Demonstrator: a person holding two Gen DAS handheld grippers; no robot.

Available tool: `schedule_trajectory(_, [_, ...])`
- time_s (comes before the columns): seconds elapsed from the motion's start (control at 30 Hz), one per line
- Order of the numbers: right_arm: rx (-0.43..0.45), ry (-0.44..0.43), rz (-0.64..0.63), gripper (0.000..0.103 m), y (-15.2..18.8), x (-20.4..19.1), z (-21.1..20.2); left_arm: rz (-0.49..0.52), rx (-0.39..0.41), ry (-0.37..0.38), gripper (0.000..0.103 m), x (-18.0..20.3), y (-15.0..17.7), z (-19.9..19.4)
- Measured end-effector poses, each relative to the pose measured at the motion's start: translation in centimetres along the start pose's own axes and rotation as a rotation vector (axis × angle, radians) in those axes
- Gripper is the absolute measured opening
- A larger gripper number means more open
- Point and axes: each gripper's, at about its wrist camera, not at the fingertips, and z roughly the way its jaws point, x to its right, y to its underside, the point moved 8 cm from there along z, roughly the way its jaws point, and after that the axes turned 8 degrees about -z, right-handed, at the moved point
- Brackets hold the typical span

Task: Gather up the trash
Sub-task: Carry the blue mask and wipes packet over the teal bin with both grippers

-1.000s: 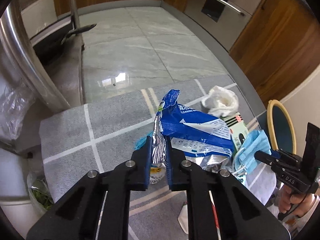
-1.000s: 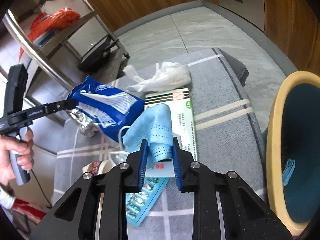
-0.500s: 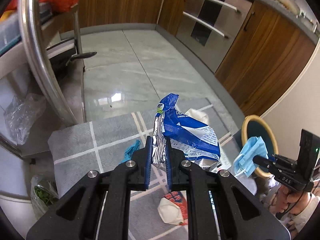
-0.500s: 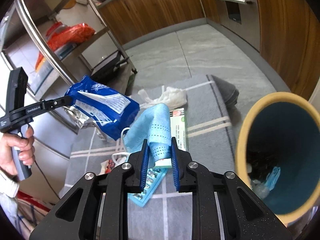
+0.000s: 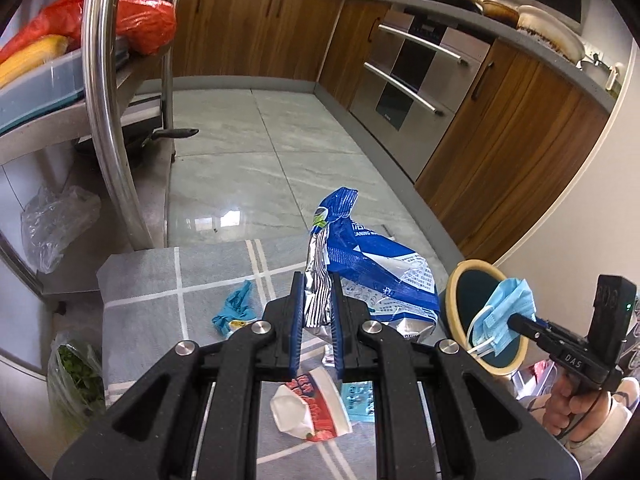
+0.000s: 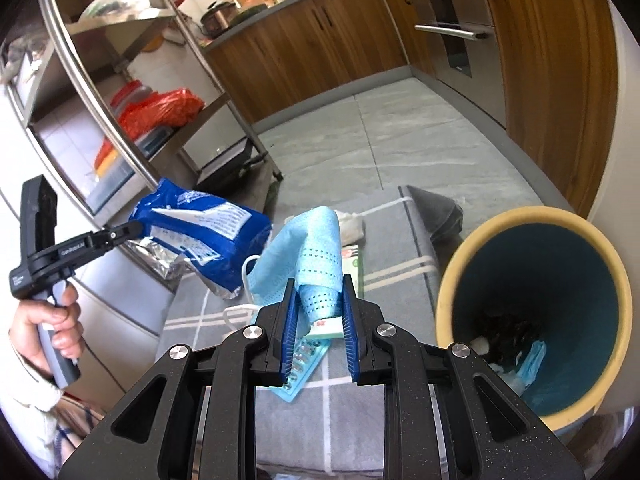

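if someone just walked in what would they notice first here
Two pieces of trash hang in the air: the left hand-held gripper pinches a crumpled blue foil bag, and the right hand-held gripper holds a light blue face mask. To the right stands the yellow-rimmed bin, with trash already at its bottom.

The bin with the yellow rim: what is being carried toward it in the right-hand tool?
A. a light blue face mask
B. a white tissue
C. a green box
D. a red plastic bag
A: in the right wrist view the right gripper has its jaws closed on a light blue face mask, held up beside the bin.
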Motion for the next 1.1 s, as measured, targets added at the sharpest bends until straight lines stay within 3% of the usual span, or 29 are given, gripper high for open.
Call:
schedule_trajectory(0.2, [0.01, 0.026, 0.034, 0.022, 0.5, 1.9, -0.9, -0.005, 0.016, 0.052, 0.011, 2.7, 0.0, -0.1])
schedule_trajectory(0.53, [0.042, 0.127, 0.095, 0.022, 0.9, 6.9, -3.5, 0.074, -0.012, 0.101, 0.011, 10.6, 0.7, 3.2])
schedule_trajectory(0.8, [0.056, 0.205, 0.151, 0.022, 2.3, 11.4, -5.9, 0.176, -0.035, 0.092, 0.011, 16.6, 2.2, 6.2])
schedule_trajectory(1.1, [0.064, 0.268, 0.198, 0.022, 4.0, 15.2, -8.0, 0.265, -0.074, 0.056, 0.011, 20.7, 4.7, 9.2])
